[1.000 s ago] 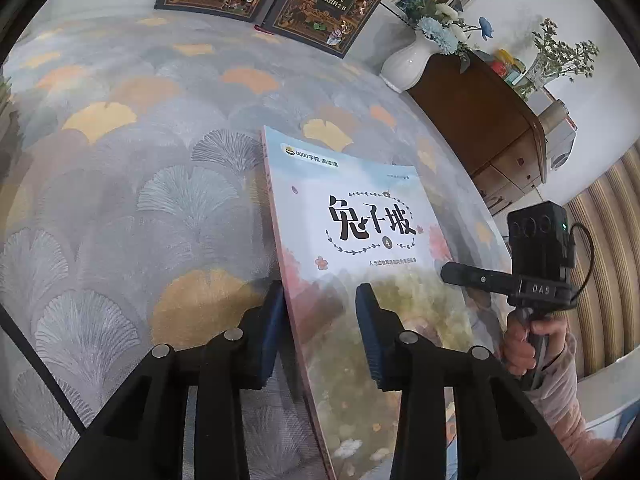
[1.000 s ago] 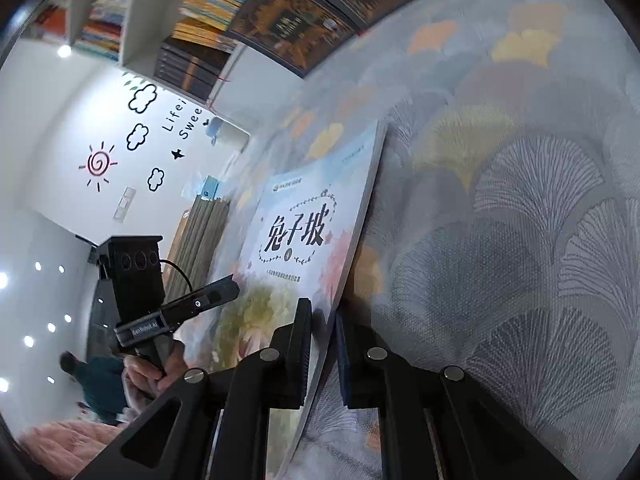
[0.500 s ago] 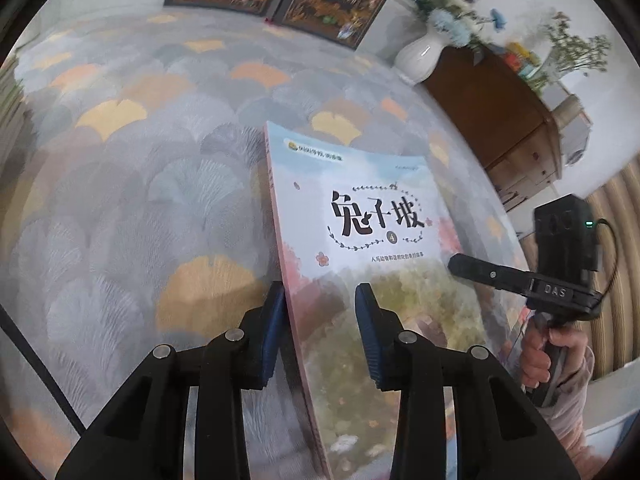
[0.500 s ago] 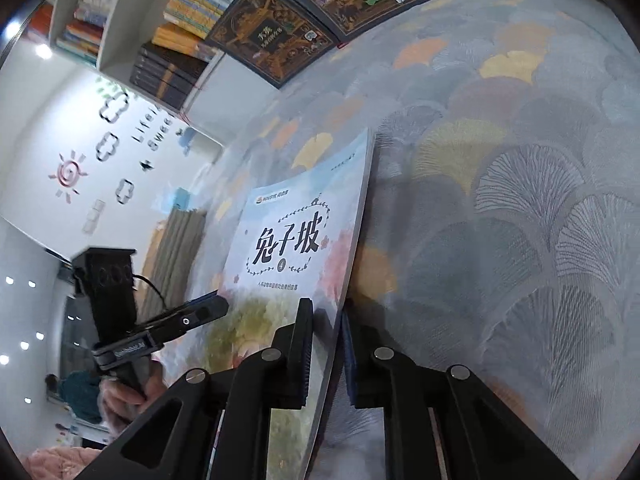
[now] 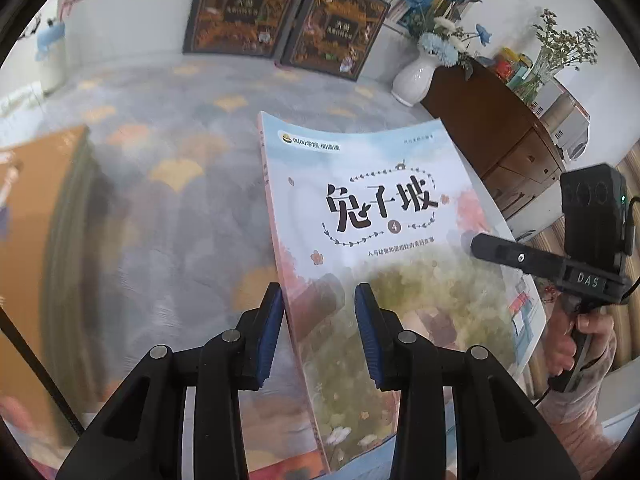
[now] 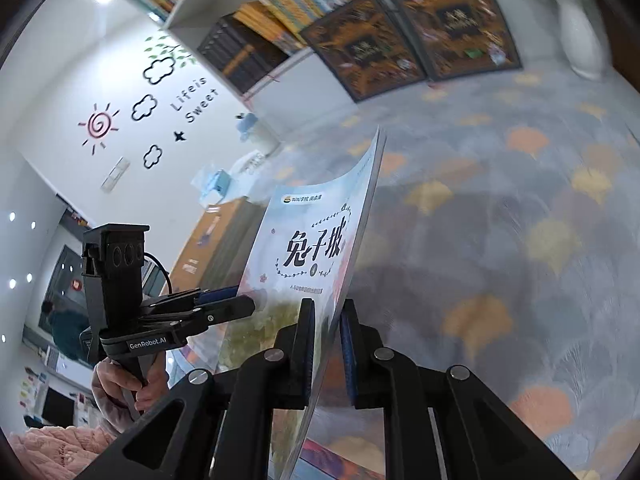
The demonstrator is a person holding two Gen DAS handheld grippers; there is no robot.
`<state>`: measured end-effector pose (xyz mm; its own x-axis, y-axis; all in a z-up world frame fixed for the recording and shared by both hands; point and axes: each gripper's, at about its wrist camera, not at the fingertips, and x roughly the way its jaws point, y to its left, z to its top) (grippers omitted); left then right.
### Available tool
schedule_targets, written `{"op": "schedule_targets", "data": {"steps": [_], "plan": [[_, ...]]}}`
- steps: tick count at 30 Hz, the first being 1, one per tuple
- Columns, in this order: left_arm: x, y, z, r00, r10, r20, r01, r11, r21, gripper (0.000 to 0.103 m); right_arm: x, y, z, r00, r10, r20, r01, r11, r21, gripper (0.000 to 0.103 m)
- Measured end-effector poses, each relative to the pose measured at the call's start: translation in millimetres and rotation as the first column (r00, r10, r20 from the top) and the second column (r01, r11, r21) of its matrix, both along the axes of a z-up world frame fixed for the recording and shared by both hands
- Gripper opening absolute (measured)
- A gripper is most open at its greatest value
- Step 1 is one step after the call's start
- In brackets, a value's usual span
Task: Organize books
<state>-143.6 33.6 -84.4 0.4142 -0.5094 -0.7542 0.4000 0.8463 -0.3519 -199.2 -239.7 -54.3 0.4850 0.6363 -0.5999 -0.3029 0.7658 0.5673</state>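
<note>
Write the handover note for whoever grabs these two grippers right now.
Left gripper: holds the pale picture book by its spine edge.
Right gripper: its jaws have just been opening a little, with the same book's opposite edge between them; whether the pads press on it cannot be told.
Book: off the patterned rug, cover up, sagging between the two grippers.
Nearby: an orange book to the left; two dark ornate books leaning at the white bookshelf.
Done: book picked up.
Left: place it, probably with the other books.
</note>
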Motion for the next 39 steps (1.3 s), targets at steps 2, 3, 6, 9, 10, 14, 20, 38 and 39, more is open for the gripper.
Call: {"op": "schedule_targets", "data": {"steps": [2, 3, 6, 9, 10, 14, 20, 38, 39], "plan": [[-0.5, 9.7, 8.2, 1.000, 0.011, 0.018, -0.011, 1.000, 0.015, 0.034, 3.1, 11.4, 11.2, 1.000, 0.018, 0.021, -0.018, 1.000, 0.002, 0.013], [-0.8, 14.2, 11.8, 1.000, 0.017, 0.026, -0.017, 1.000, 0.019, 0.034, 5.1, 18.5, 16.9, 0.999, 0.029, 0.030, -0.029, 1.000, 0.001, 0.013], [-2.8, 35.0, 23.7, 0.998, 0.040, 0.054, -0.041, 0.999, 0.020, 0.034, 10.3, 40.3, 32.0, 0.996, 0.059, 0.065, -0.058, 0.998, -0.017, 0.013], [-3.2, 54.3, 34.3, 0.996, 0.059, 0.072, -0.060, 0.998, 0.016, 0.034, 12.1, 65.4, 47.8, 0.990, 0.091, 0.112, -0.087, 0.995, -0.041, 0.013], [-2.6, 64.3, 40.0, 0.995, 0.066, 0.077, -0.067, 0.998, 0.014, 0.034, 12.3, 73.1, 52.0, 0.987, 0.101, 0.124, -0.095, 0.994, -0.052, 0.013], [0.5, 99.5, 59.4, 0.990, 0.094, 0.104, -0.099, 0.994, 0.042, 0.034, 21.4, 110.4, 68.1, 0.977, 0.155, 0.146, -0.149, 0.987, -0.056, 0.013], [4.1, 154.2, 82.6, 0.975, 0.154, 0.163, -0.169, 0.982, 0.080, 0.034, 39.4, 175.6, 84.9, 0.955, 0.245, 0.169, -0.238, 0.969, -0.059, 0.013], [48.4, 261.4, 20.3, 0.962, 0.266, 0.064, -0.271, 0.958, 0.089, 0.034, 110.2, 302.4, 13.4, 0.929, 0.370, 0.000, -0.370, 0.929, -0.017, 0.013], [49.4, 261.8, 14.5, 0.961, 0.269, 0.058, -0.273, 0.958, 0.091, 0.034, 111.9, 302.4, 7.6, 0.930, 0.367, -0.011, -0.367, 0.930, -0.017, 0.013]]}}
